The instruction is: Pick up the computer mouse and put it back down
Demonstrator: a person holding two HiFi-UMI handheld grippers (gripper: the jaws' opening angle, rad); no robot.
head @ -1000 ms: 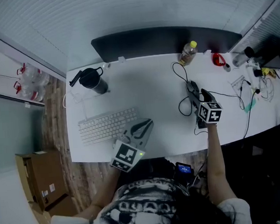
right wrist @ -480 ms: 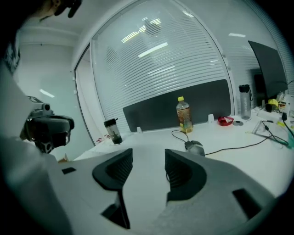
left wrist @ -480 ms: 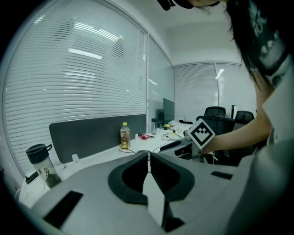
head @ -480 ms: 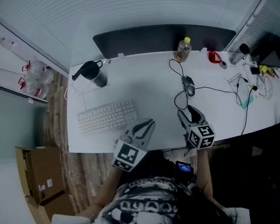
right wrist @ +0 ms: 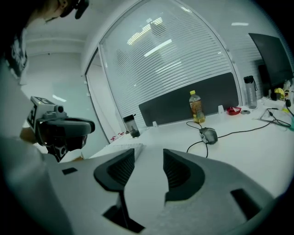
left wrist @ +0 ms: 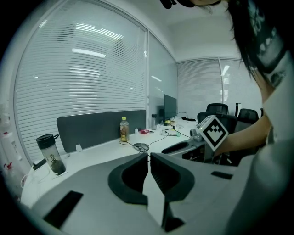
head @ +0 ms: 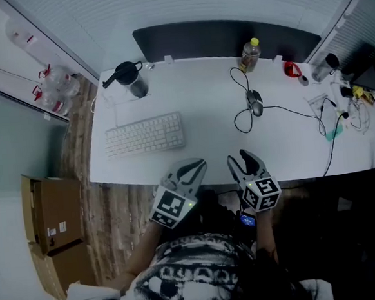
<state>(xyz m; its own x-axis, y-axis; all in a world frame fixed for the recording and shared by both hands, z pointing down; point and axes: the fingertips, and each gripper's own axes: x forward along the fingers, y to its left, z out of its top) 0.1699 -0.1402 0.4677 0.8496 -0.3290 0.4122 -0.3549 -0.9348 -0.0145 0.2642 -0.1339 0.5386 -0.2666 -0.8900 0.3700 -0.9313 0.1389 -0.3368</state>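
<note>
The dark computer mouse (head: 255,102) lies on the white desk (head: 206,144) right of centre, its cable looping beside it. It also shows in the left gripper view (left wrist: 141,147) and the right gripper view (right wrist: 209,135). My right gripper (head: 238,157) hovers at the desk's near edge, well short of the mouse. Its jaws (right wrist: 149,151) have just been closing and stand open, with nothing between them. My left gripper (head: 199,164) sits beside it at the near edge, shut on nothing (left wrist: 149,155).
A white keyboard (head: 144,134) lies at the left, a black tumbler (head: 132,81) behind it. A yellow-capped bottle (head: 250,55) stands by the dark partition (head: 224,39). Cables and small clutter (head: 339,102) crowd the right end. A cardboard box (head: 48,222) sits on the floor.
My right gripper has drawn back from the mouse to the desk's near edge, leaving the mouse lying on the desk. My left gripper has shifted slightly towards the edge.
</note>
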